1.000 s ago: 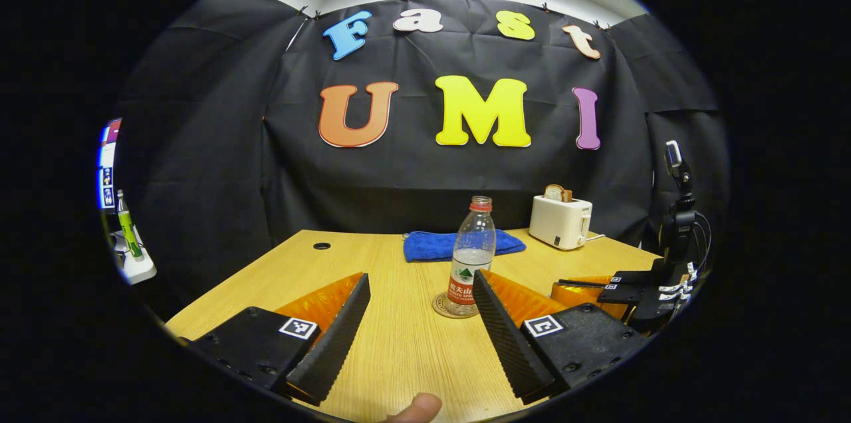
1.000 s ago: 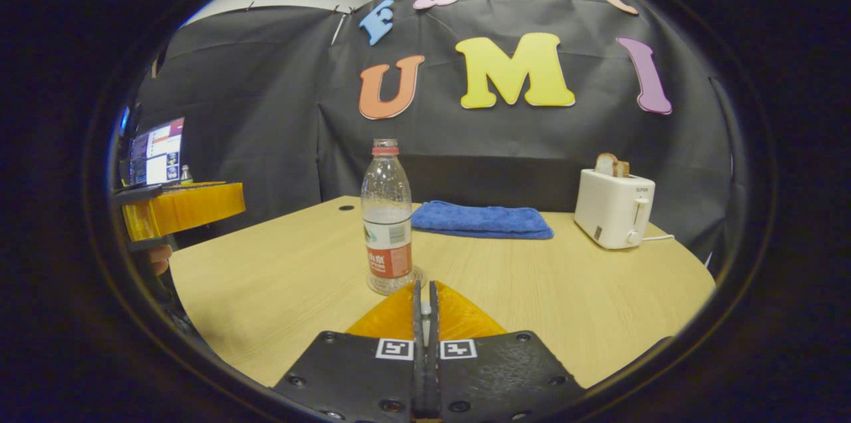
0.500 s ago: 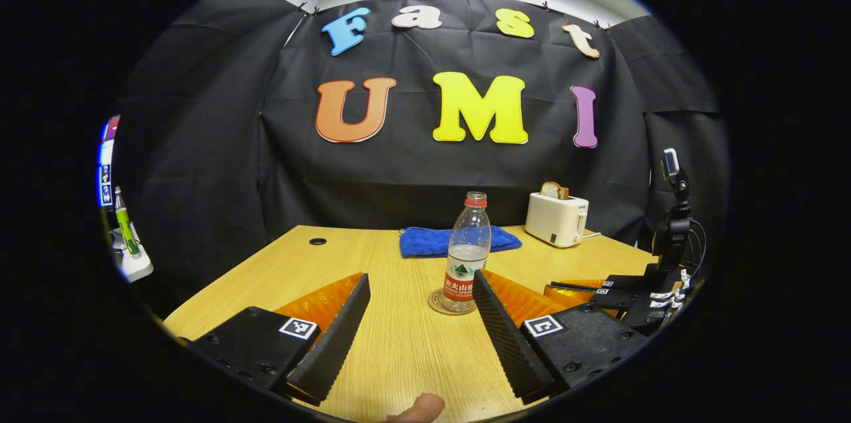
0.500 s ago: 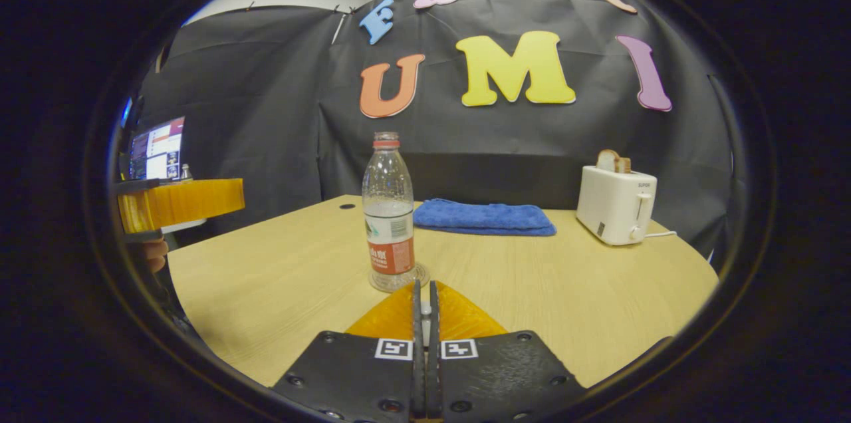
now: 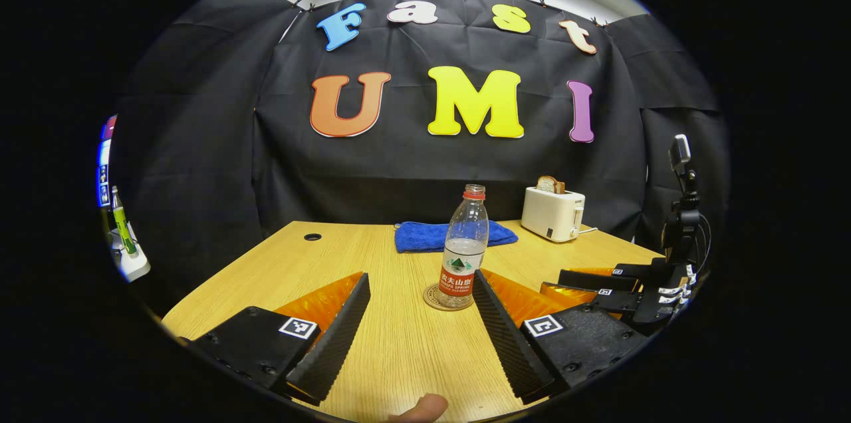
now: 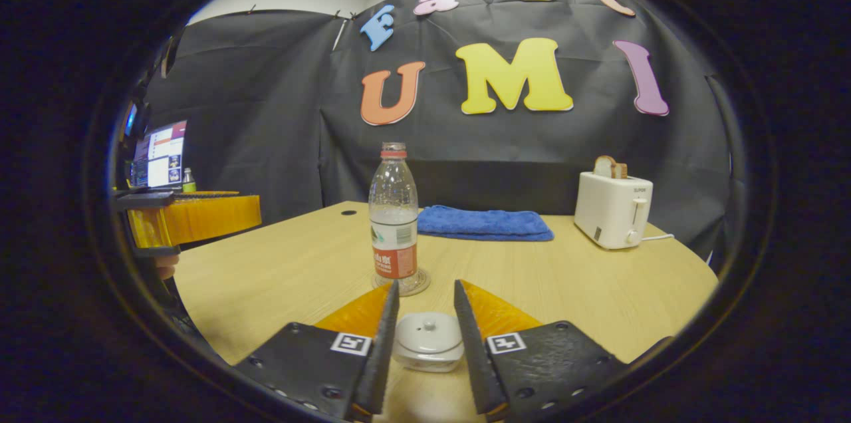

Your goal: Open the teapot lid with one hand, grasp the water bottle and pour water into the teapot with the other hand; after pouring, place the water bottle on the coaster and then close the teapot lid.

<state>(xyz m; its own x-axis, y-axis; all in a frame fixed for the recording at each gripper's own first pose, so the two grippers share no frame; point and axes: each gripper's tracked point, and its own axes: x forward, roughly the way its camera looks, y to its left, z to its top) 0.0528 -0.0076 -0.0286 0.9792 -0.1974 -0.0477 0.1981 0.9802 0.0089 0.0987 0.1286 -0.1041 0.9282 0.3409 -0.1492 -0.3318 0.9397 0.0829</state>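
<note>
My right gripper [image 6: 425, 343] stands parted around the teapot lid [image 6: 429, 340], gripping nothing; I back off straight toward six o'clock. Left gripper [image 5: 419, 323] gapes, empty.

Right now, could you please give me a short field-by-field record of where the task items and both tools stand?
water bottle: upright on the coaster, capped, partly filled
teapot: lid on, on the table between the right tool's fingers
right tool: open, touching nothing
left tool: open, empty, short of the bottle
blue towel: folded, behind the bottle
toaster: far right, bread in its slot
</note>
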